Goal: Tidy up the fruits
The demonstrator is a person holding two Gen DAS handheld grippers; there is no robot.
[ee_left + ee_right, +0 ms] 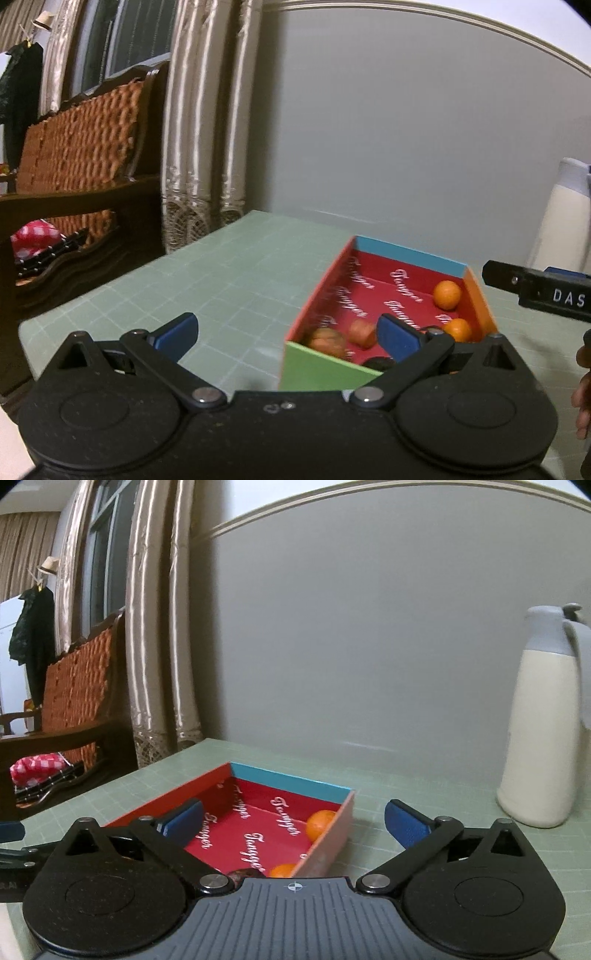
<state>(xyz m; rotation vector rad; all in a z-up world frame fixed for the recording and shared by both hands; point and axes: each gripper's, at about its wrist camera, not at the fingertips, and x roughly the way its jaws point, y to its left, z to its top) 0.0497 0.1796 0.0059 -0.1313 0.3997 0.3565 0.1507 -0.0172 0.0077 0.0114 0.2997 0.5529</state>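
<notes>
At the bottom of the left wrist view, the left gripper (288, 332) holds its blue-padded fingers (176, 334) wide apart with nothing between them. Its right finger overlaps the near part of a shallow cardboard box with a red printed floor and multicoloured walls (325, 363), which sits at lower centre-right of the frame on the pale green gridded cutting mat (207, 295). Inside the box, near its green front wall, lie a brownish round fruit (327, 341), a small reddish-orange fruit (362, 333) and a dark item (380, 363) too hidden to identify. Further back along the orange right wall sit two round oranges, one nearer (458, 329) and one by the far blue wall (447, 294).

At the right edge of that frame, the right gripper's black body marked "DAS" (554, 295) reaches in. In the right wrist view, the right gripper (293, 821) also has its fingers spread and empty, the box's right wall lying between them.

Beyond, at the right of the frame, a cream bottle with a grey lid (541, 738) stands on the mat against the grey wall (369, 646). At far left are shiny beige curtains (155, 627) and a dark wooden bench with an orange woven back (77, 686).
</notes>
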